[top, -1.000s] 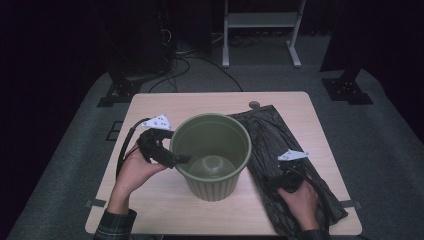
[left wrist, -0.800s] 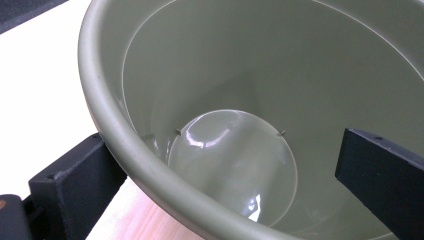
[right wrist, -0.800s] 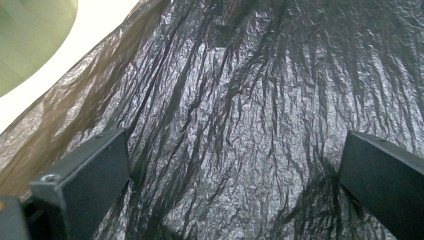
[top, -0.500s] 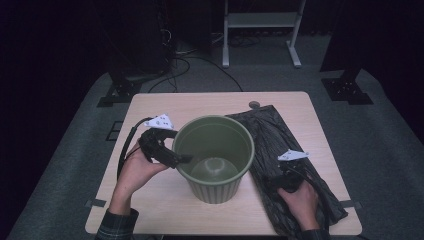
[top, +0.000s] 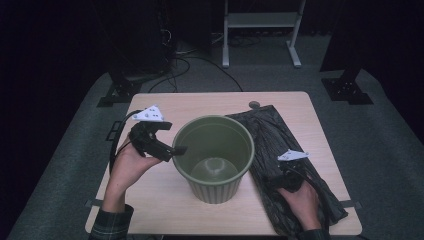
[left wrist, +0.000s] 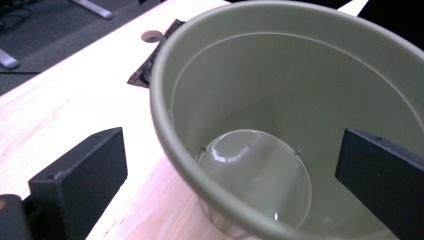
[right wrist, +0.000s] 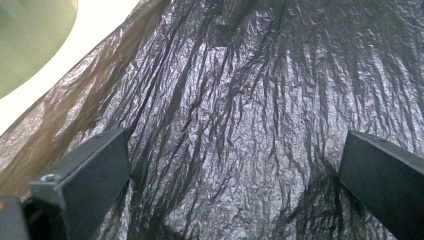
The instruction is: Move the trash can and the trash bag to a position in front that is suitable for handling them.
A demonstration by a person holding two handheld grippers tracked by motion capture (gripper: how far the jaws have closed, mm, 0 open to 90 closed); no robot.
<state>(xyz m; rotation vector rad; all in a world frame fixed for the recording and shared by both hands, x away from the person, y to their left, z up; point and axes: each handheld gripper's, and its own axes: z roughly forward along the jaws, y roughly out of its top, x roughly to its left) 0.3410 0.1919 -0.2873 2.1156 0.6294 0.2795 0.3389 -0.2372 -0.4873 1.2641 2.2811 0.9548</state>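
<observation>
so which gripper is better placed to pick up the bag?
Right. The right gripper sits open directly over the black plastic bag, its jaws wide over the crinkled film. The left gripper is across the table, open around the rim of the green bin, probably better used steadying it.

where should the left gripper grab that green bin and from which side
Probably the rim on the person's left side. The green bin stands upright and open-topped, too wide to span, but its thin lip fits between the jaws. The left gripper is open there, one jaw outside the wall and one over the inside, so closing on that lip suits.
</observation>
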